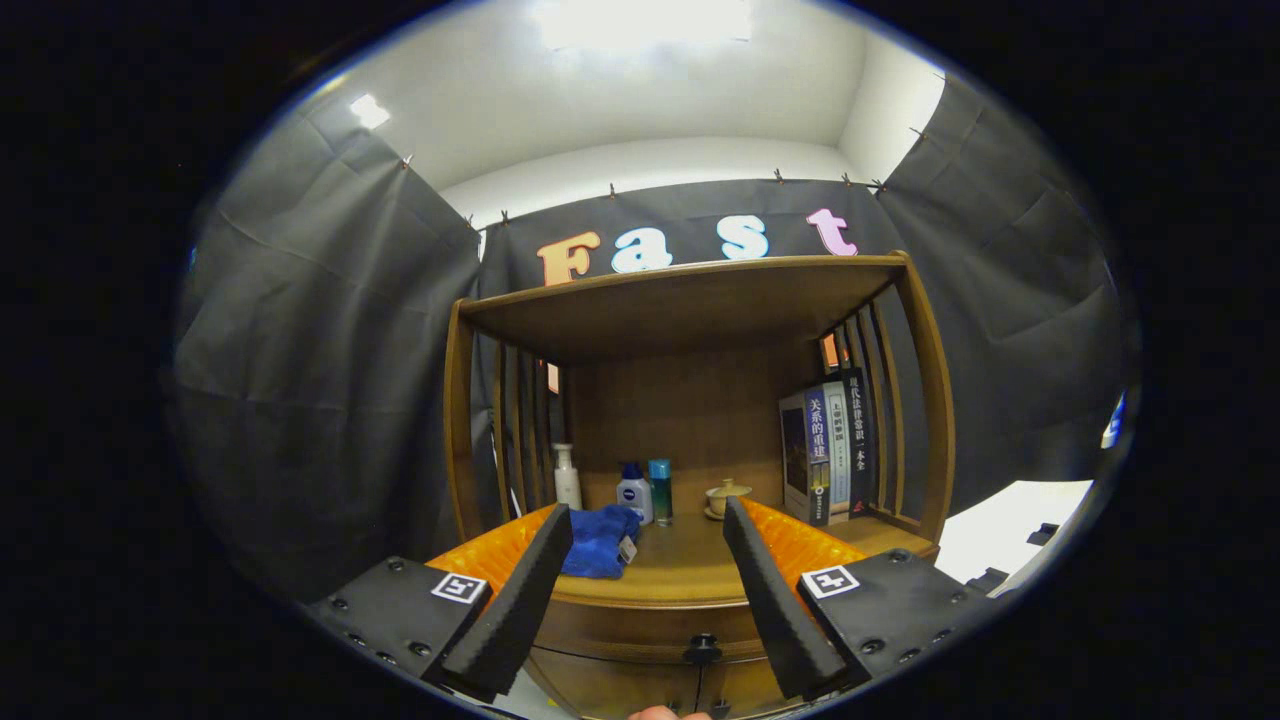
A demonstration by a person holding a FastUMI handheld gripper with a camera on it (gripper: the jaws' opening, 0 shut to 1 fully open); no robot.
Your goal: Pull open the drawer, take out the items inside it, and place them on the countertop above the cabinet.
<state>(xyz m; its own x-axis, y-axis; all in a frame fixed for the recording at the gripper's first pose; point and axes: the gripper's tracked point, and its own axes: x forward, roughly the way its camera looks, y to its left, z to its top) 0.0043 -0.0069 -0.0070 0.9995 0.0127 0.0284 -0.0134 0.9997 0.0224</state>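
Below open tool (648, 520), closed drawer (640, 625).

white bottle (567, 476), teal bottle (660, 489), small teapot (727, 496), upright books (830, 452)

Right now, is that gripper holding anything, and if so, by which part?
Nothing. The gripper is open and empty, fingers spread above the drawer knob, with the blue cloth lying on the countertop beyond.
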